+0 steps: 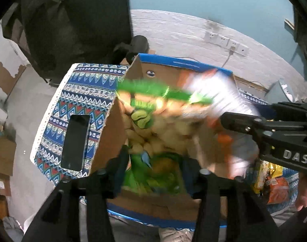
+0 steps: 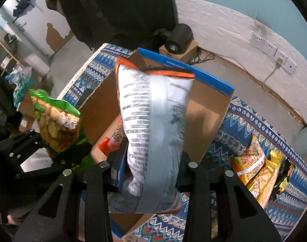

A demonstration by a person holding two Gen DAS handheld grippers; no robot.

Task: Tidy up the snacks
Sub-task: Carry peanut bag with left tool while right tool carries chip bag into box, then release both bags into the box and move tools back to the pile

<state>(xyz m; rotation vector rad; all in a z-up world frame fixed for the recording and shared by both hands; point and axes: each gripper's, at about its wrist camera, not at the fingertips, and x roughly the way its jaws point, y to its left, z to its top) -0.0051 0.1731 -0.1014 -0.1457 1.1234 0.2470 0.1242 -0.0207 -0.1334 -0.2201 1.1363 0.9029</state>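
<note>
An open cardboard box with a blue rim stands on a patterned cloth. My left gripper hangs over the box with a green chip bag between its widely parted fingers. The bag is smeared with blur and looks loose. In the right wrist view the same bag sits at the left, by the left gripper. My right gripper is above the box. A white and orange snack bag, streaked with blur, stands between its parted fingers. An orange bag lies inside the box.
Several yellow and orange snack bags lie on the cloth to the right of the box. A dark phone lies on the cloth left of it. A black cylinder sits on a small carton behind the box. Wall sockets are at the far right.
</note>
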